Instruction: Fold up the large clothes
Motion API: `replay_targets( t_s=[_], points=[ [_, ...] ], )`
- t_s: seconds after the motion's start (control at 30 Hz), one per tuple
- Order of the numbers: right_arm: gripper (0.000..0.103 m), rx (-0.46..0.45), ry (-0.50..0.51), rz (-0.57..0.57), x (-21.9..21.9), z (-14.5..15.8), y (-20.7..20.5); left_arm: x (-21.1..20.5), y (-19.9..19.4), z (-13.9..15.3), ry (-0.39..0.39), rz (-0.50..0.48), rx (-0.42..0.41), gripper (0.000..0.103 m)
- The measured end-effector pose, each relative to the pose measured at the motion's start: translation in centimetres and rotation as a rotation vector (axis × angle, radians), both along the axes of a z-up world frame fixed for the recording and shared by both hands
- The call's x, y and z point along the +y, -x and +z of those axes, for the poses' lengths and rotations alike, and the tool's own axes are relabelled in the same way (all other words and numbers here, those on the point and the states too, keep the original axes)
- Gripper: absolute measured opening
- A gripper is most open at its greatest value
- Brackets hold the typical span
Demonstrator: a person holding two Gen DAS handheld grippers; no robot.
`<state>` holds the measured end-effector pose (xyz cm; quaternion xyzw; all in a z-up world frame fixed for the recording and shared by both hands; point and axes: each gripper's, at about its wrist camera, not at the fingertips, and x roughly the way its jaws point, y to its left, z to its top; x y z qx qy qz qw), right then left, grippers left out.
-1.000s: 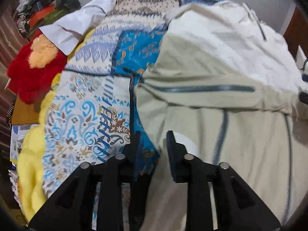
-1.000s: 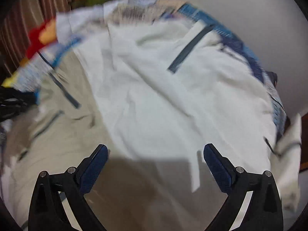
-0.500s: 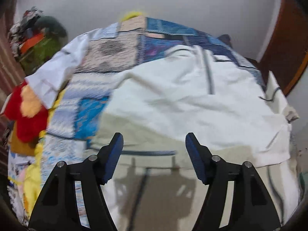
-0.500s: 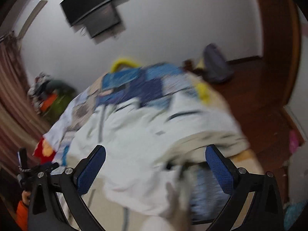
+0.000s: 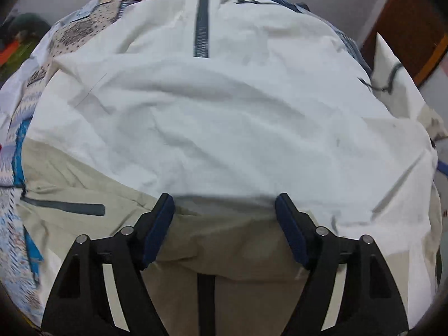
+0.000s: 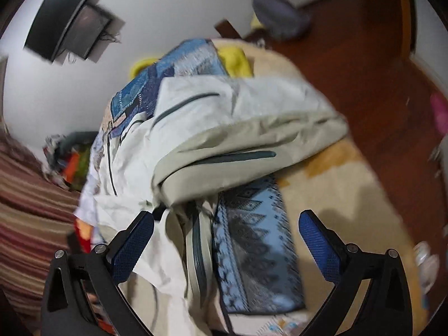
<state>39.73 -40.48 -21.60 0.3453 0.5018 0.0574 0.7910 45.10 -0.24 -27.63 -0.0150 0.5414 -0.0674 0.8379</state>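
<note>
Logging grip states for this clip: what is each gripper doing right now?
Left gripper: open, jaws just widened, holding nothing above the jacket.
Right gripper: open, holding nothing.

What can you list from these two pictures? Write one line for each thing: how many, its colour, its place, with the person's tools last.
jacket: one, white and beige with dark zips, spread over the bed.
bedspread: one, blue patterned, under the jacket.
yellow blanket: one, at the bed's far end.
screen: one, dark, on the white wall.
bag: one, grey, on the wooden floor.
clothes pile: mixed colours, beside the bed.
left tongs: black, blue pads, open, nothing held.
right tongs: black, blue pads, open, nothing held.
</note>
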Motion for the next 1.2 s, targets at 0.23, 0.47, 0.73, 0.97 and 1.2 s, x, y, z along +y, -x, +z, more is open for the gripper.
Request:
replay_targets(
  t_s=[0.23, 0.47, 0.73, 0.97, 1.2],
  points=[
    [0.099, -0.023, -0.054, -0.008, 1.9, -1.3, -6.2, -0.5, 0.1, -0.6, -0.031, 0.006, -0.036, 0.081],
    [0.027, -0.045, -0.035, -0.084, 2.5, -1.1, -8.9, 0.5, -0.1, -1.1, 0.000, 0.032, -0.023, 0.091],
    [0.010, -0.379, 0.224, -0.034, 4.9, 11.6, -5.3, 2.2, 0.5, -0.6, -0.050, 0.036, -0.008, 0.091],
    [0.010, -0.484, 0.263, 0.143, 10.6, 16.6, -2.0, 4.3, 1.5, 0.9, -0.017, 0.066, 0.005, 0.085],
    [0.010, -0.360, 0.306, 0.404, 20.1, 10.9, 0.2, 5.7, 3.5, 4.6, -0.030, 0.063, -0.051, 0.085]
  ],
)
